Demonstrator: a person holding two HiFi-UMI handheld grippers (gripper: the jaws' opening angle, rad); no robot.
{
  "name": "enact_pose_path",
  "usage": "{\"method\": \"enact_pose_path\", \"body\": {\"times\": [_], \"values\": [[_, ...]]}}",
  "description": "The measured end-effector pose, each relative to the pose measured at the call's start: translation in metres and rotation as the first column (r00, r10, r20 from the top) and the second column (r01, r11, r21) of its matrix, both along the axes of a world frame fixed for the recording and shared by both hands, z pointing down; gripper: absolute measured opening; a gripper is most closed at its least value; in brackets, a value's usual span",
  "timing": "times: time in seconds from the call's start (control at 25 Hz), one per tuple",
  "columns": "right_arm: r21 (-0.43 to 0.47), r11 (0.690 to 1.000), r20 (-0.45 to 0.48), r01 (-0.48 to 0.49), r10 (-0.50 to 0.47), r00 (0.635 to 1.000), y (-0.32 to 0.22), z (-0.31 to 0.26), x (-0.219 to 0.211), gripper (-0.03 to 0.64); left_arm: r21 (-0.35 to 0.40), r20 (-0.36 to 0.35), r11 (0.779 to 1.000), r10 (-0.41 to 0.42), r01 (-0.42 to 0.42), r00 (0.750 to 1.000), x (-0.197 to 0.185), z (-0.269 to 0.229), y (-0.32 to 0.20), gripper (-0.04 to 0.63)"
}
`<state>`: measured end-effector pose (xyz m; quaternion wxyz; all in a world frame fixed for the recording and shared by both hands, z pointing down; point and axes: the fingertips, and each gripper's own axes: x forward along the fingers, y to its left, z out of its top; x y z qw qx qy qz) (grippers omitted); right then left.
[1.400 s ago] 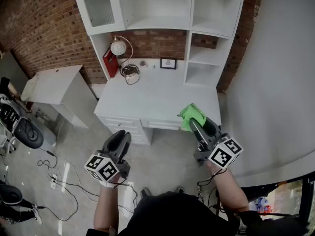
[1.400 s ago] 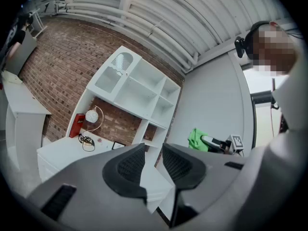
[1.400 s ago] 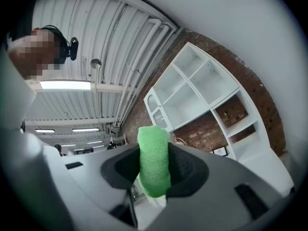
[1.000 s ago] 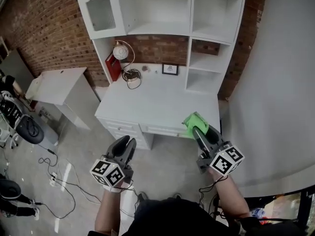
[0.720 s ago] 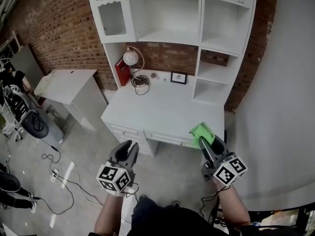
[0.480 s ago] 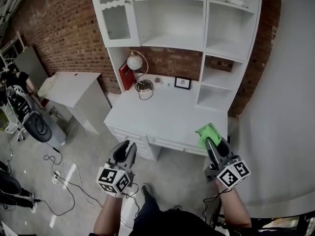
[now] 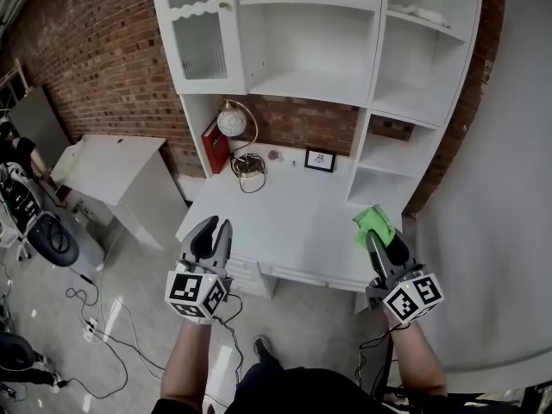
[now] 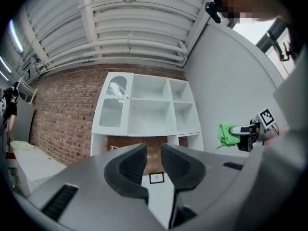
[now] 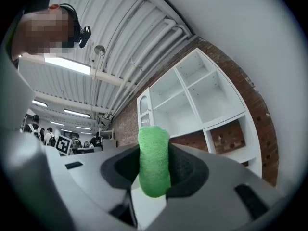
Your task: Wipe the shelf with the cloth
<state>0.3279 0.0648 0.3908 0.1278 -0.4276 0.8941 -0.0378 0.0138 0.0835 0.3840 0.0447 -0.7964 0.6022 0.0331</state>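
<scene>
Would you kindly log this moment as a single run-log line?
right claw: shut on green cloth | left claw: open, empty | shelf: no contact

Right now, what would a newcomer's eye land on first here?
The bright green cloth, pinched in the right tongs over the right side of the desk, stands out. Behind rises the white shelf unit against a red brick wall; the left tongs are empty, slightly apart.
</scene>
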Motion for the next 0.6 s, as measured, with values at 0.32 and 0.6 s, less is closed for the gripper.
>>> {"method": "enact_pose_path", "body": {"times": [0.32,0.6], "values": [[0.106,0.99,-0.069,-0.097,0.105,0.992,-0.075,-0.049,-0.066,0.14,0.105,0.027,0.99,0.091,-0.093,0.996,-0.033,-0.042,-0.097,0.078],[0.058,0.992,-0.059,-0.111,0.114,0.992,-0.127,-0.047,-0.113,0.139,0.068,0.0,0.992,0.11,-0.11,0.994,-0.074,-0.025,-0.14,0.075]]}}
